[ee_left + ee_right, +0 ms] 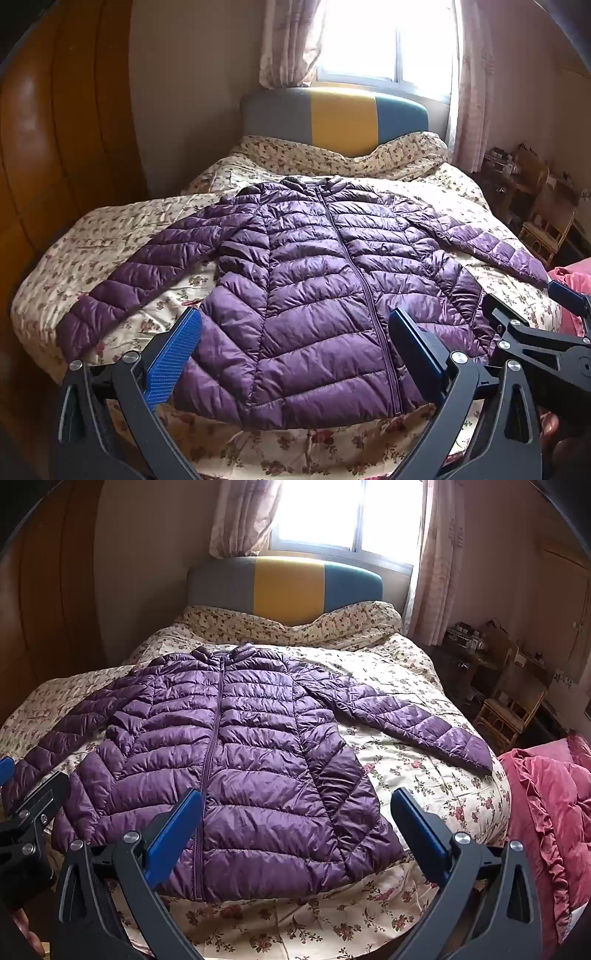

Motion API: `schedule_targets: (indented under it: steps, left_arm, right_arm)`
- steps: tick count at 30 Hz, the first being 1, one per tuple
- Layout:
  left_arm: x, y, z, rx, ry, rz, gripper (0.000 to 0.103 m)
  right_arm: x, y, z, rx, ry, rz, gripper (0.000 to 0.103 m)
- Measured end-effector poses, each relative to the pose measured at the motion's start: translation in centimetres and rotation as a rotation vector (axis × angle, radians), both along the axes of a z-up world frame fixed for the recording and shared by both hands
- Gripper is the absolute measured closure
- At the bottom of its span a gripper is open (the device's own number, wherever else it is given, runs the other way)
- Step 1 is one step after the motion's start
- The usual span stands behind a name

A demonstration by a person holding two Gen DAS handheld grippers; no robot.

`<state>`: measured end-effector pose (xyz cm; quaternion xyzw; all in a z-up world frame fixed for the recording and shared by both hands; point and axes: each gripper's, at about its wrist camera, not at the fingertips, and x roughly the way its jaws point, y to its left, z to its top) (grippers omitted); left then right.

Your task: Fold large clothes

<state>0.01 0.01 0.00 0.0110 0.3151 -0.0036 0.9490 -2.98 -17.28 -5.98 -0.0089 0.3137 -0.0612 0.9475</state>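
Jacket (314, 295) lies flat, zipped, front up, sleeves spread, on the floral bed (92, 236). Left gripper (295, 325) and right gripper (297, 805) side by side at its hem, both angled downward, jaws spread wide, nothing grasped, no contact with fabric.

Place: home bedroom
Bed (424, 775): floral quilt, padded headboard (284, 587) in grey, yellow, teal
Window (343, 513): bright, behind pink curtains (436, 561)
Left side: wooden wardrobe (55, 129)
Right side: small rattan chair (506, 716), cluttered shelves
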Motion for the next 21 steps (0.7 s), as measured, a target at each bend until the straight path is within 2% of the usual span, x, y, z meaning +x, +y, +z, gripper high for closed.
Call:
schedule_targets:
  steps: [21]
  left_arm:
    - [-0.1,0.0,-1.1,-0.016,0.021,0.001,0.003]
  right_arm:
    - [0.4,-0.1,-0.5,0.006,0.011,0.006,0.002]
